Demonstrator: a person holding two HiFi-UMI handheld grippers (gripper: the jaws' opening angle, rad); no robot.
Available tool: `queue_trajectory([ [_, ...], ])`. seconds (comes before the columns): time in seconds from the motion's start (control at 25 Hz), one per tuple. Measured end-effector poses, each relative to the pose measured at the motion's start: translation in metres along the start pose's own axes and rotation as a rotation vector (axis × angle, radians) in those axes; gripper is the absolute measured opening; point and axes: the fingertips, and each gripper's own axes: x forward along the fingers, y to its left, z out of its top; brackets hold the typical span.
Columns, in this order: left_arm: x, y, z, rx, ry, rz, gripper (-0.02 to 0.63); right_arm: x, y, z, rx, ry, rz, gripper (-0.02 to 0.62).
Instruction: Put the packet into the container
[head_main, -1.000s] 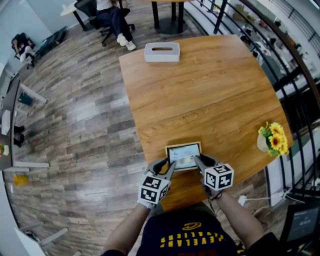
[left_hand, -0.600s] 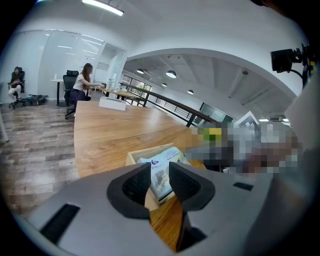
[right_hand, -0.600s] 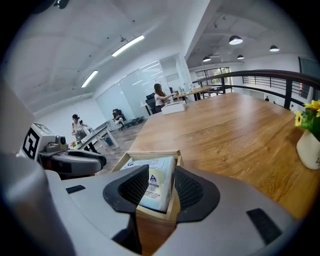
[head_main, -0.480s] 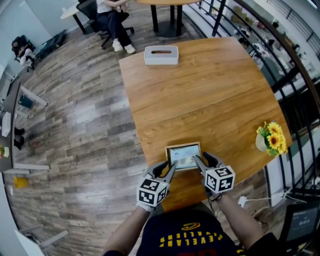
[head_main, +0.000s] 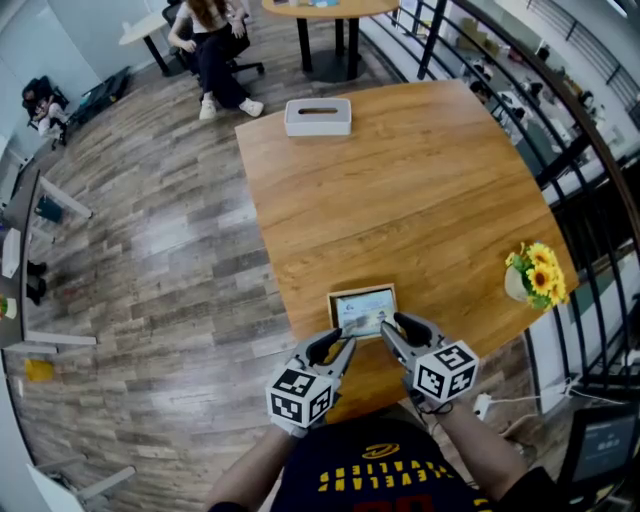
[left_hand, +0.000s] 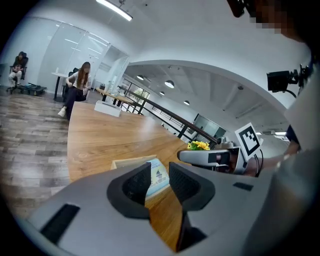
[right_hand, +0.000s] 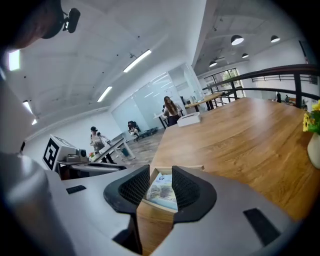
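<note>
A small wooden container (head_main: 361, 293) sits near the table's front edge, and a pale printed packet (head_main: 365, 314) lies inside it. Just short of its near left corner, my left gripper (head_main: 337, 347) stands open and holds nothing. The right gripper (head_main: 393, 329) is open too, at the near right corner, with its pads off the packet. Seen from the left gripper view, the packet (left_hand: 158, 176) shows beyond the gap of the left gripper (left_hand: 159, 170). The right gripper view shows the packet (right_hand: 163, 193) in the container (right_hand: 183, 167), ahead of the right gripper (right_hand: 161, 181).
A white tissue box (head_main: 318, 116) stands at the table's far edge. A vase of yellow flowers (head_main: 538, 273) is at the right edge. The table's front edge (head_main: 380, 385) runs right under both grippers. A person (head_main: 208, 38) sits on a chair beyond the table.
The right gripper's jaws have spread and come off the packet. Both grippers have drawn back a little from the container towards the body. The packet stays in the container.
</note>
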Motion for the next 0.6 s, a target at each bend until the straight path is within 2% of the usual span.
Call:
queue_trajectory([
  [0.08, -0.005, -0.01, 0.007, 0.011, -0.015, -0.022, 0.112, -0.007, 0.008, 0.007, 0.005, -0.024, 0.007, 0.141],
  [0.24, -0.017, -0.022, 0.016, 0.027, -0.043, -0.049, 0.112, -0.02, 0.022, 0.016, 0.005, -0.047, 0.013, 0.089],
  [0.44, -0.033, -0.034, 0.03, 0.007, -0.089, -0.063, 0.112, -0.038, 0.048, 0.037, 0.048, -0.105, 0.089, 0.011],
  [0.6, -0.045, -0.04, 0.042, 0.015, -0.126, -0.062, 0.112, -0.051, 0.061, 0.048, 0.1, -0.15, 0.125, 0.011],
])
